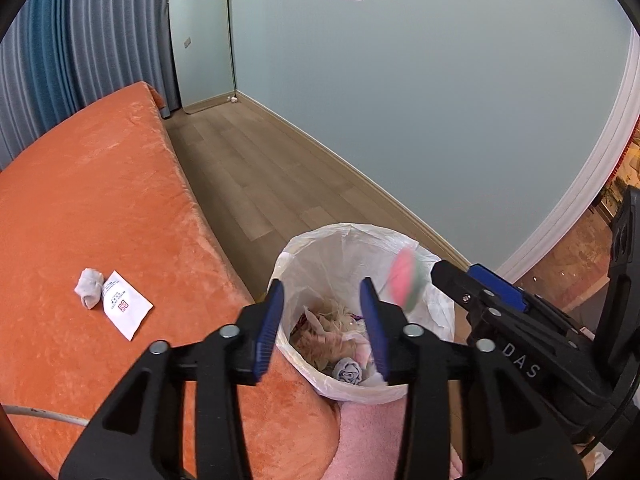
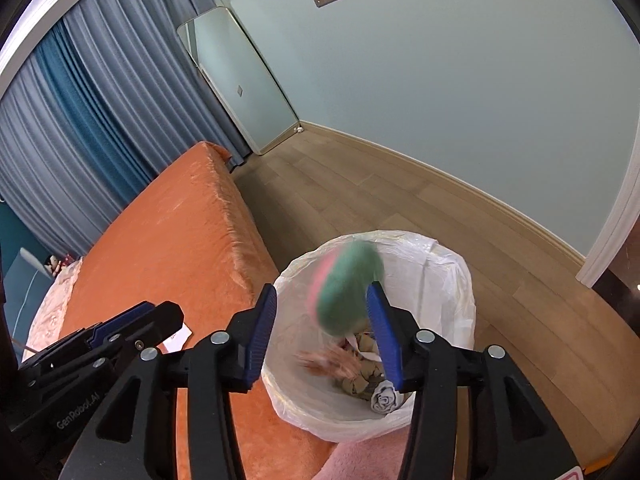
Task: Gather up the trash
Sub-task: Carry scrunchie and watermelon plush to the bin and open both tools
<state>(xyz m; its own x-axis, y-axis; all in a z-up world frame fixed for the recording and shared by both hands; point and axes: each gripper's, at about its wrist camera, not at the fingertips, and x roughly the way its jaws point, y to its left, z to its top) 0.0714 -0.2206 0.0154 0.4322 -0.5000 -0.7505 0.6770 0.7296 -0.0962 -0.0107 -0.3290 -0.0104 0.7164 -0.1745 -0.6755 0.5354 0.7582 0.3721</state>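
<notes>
Left wrist view: your left gripper [image 1: 322, 320] hangs over the near rim of the trash bin [image 1: 436, 316], jaws spread wide with nothing between them. The bin wears a white plastic liner and stands on the wood floor [image 1: 256, 184], tight against the corner of the orange bed [image 1: 112, 200]. Inside lie crumpled tan scraps [image 1: 332, 336] and a grey wad [image 1: 350, 372] at the near side. A pink-and-green piece [image 1: 404, 284] shows blurred over the bin's right side, apart from the tip of your right gripper [image 1: 456, 280]. On the bed, well left of the bin, a white paper packet [image 1: 126, 308] lies flat with a grey balled wad [image 1: 90, 287] touching its far end (both outside the bin).

Right wrist view: your right gripper [image 2: 322, 324] points down into the same bin [image 2: 460, 280], jaws parted. The green piece with a pink edge [image 2: 346, 288] is smeared by motion between the blue pads [image 2: 384, 332], close to the right one; you cannot tell whether it touches. Below it sit the tan scraps [image 2: 356, 372] and the grey wad [image 2: 384, 398]. Your left gripper [image 2: 140, 324] reaches in at lower left over the bed [image 2: 168, 232], a corner of the white packet [image 2: 178, 338] showing just past its tip
</notes>
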